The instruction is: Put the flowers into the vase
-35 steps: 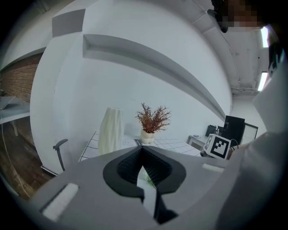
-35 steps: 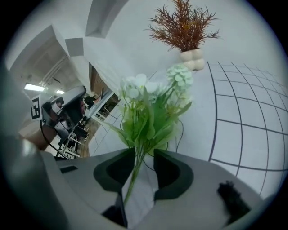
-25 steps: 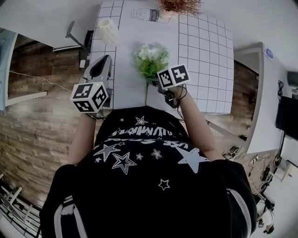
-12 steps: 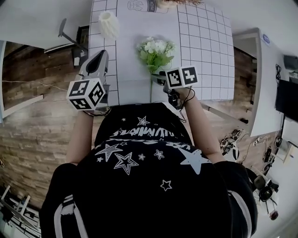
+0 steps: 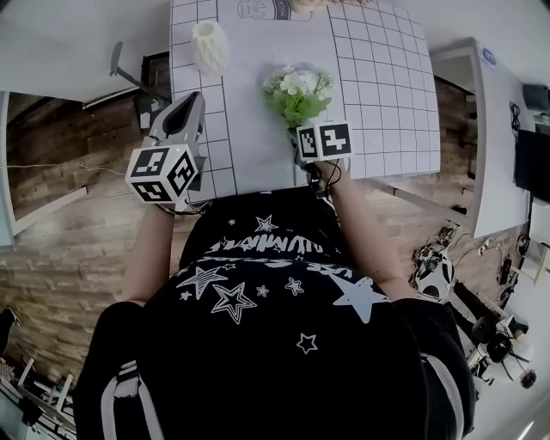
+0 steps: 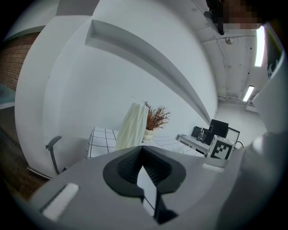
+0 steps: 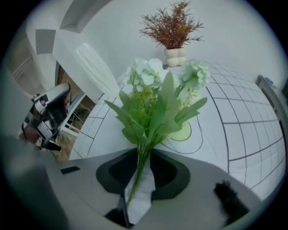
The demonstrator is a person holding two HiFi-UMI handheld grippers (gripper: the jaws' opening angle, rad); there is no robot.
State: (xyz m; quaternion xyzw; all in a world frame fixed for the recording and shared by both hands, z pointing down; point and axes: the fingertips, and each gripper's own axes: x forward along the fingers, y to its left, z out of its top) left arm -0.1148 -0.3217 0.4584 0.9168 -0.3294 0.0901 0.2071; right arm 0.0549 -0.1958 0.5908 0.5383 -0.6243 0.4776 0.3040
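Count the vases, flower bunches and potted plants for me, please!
White vase: 1
Flower bunch: 1
Potted dry plant: 1
Total: 3

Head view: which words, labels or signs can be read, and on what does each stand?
"milk": small, on the drawing printed on the table.
Lettering on the person's shirt: too stylised to read.
Left cube, right cube: square patterns only, no words.
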